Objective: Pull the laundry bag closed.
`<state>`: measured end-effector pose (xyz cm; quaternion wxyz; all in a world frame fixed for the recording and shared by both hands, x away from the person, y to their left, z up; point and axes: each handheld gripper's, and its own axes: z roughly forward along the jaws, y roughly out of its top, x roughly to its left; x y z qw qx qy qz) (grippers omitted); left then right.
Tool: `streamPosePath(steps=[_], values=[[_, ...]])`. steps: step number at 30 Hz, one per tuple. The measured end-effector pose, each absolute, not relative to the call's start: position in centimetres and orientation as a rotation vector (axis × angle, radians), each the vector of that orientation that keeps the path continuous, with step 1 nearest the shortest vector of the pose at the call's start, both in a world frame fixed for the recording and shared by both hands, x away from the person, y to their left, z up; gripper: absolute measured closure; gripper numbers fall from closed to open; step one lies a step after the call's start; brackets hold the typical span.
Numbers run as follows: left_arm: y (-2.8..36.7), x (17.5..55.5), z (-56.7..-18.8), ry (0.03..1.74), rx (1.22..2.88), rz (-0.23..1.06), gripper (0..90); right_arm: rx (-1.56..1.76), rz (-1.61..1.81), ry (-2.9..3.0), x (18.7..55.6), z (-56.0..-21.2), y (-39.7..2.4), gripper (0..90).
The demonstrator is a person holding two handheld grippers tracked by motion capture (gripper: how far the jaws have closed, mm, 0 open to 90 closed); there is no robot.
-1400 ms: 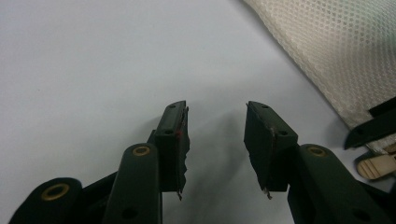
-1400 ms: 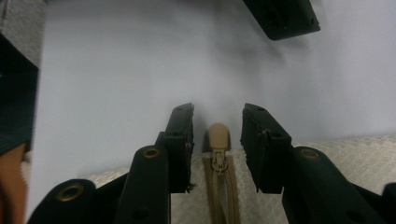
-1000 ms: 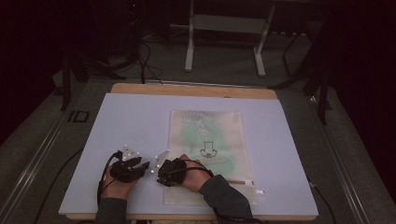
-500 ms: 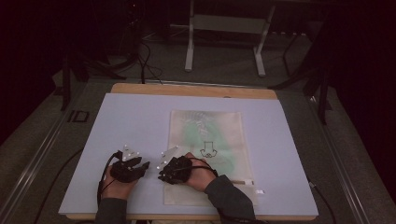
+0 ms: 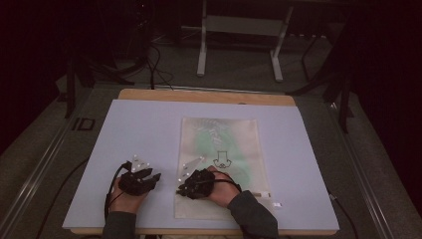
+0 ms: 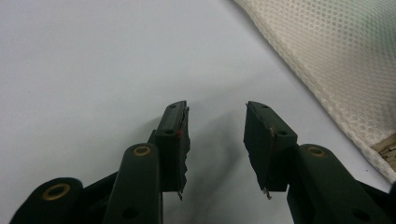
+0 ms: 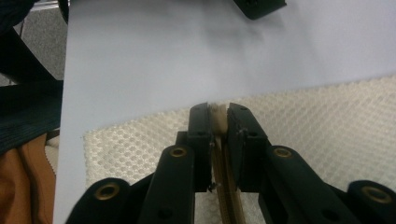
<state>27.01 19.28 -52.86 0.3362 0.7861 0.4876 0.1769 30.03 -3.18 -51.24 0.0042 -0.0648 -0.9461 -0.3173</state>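
A cream mesh bag with something green inside and a black print lies flat on the white board. My right gripper sits at its near left part, pointing left. In the right gripper view the jaws stand almost together on a tan strip of the bag; they have just been opening slightly, with the strip still between them. My left gripper rests on the board left of the bag, open, with nothing between its fingertips. The mesh lies to its right.
The board's wooden far edge and near edge bound the work area. A metal stand and cables lie on the floor beyond. A small pale tag lies by the bag's near right corner. The left gripper's tip shows across the board.
My right hand has slid a little to the right over the bag's near part. The left hand has stayed where it was.
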Motion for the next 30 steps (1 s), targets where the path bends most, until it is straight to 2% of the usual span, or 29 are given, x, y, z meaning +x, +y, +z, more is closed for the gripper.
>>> streamPosePath(steps=[11, 18, 24, 30], values=[[18.7, 26.6, -52.5, 1.225, 2.043, 0.406, 64.0, -0.219, -1.004, -2.941, 30.1, -52.0, -3.3, 81.9], [17.7, 26.2, -52.5, 1.149, 2.059, 0.340, 74.5, -0.219, -1.024, -2.951, 29.8, -52.3, -3.4, 82.0], [16.7, 26.0, -52.3, 1.092, 2.083, 0.320, 88.5, -0.228, -1.037, -2.945, 29.8, -52.4, -3.6, 81.9], [15.8, 26.0, -52.3, 1.054, 2.102, 0.282, 89.1, -0.226, -1.045, -2.945, 29.8, -52.4, -3.6, 81.8]])
